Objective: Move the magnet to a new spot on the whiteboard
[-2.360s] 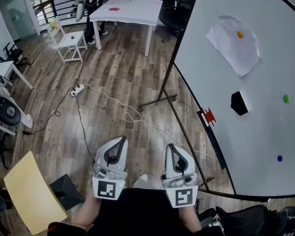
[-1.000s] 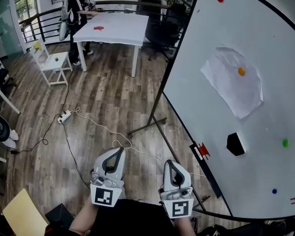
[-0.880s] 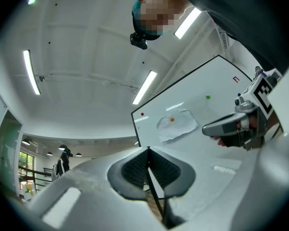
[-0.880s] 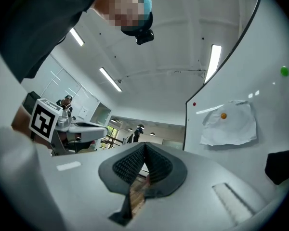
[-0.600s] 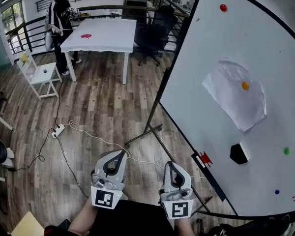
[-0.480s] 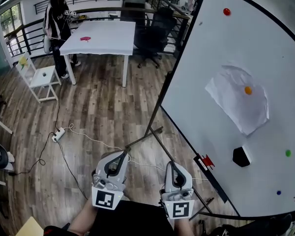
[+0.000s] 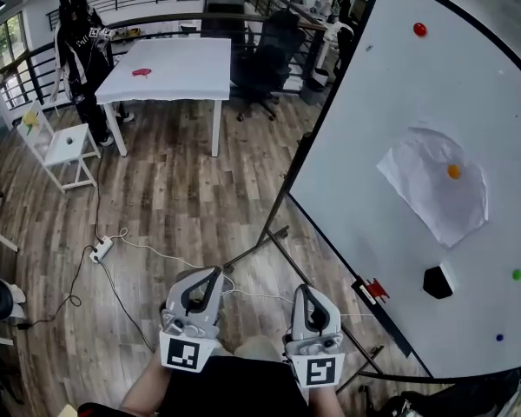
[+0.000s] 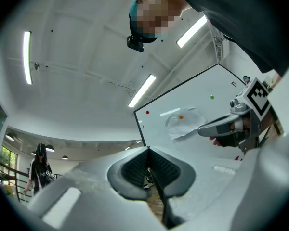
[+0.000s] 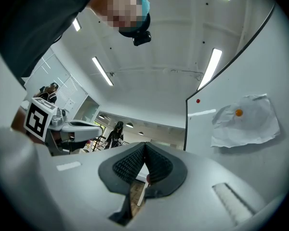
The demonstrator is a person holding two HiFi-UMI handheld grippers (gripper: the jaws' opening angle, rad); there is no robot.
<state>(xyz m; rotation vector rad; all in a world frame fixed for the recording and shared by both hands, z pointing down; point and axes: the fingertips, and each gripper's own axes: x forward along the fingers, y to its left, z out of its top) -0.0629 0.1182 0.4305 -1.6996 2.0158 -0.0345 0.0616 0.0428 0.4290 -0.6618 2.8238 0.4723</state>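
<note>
Both tools were held low in front of the person, the left gripper [image 7: 212, 273] and the right gripper [image 7: 303, 289] each clenched on nothing, jaws pressed together and tilted slightly upward. The whiteboard [image 7: 382, 120] stood to the right on its stand. It carried a red magnet [image 7: 419, 29] near its top edge, an orange magnet [image 7: 453, 171] pinning a crumpled paper [image 7: 434, 194], and a green magnet [image 7: 516, 274] and a blue magnet [image 7: 499, 338] lower down near a black eraser [image 7: 437, 281]. Which magnet was meant could not be told; all sat well apart from the grippers, up and to the right of the right one. The step in hand looked like the approach. Doing it well would likely mean spreading the jaws before reaching the board, meeting the chosen magnet squarely and pinching its rim.
</note>
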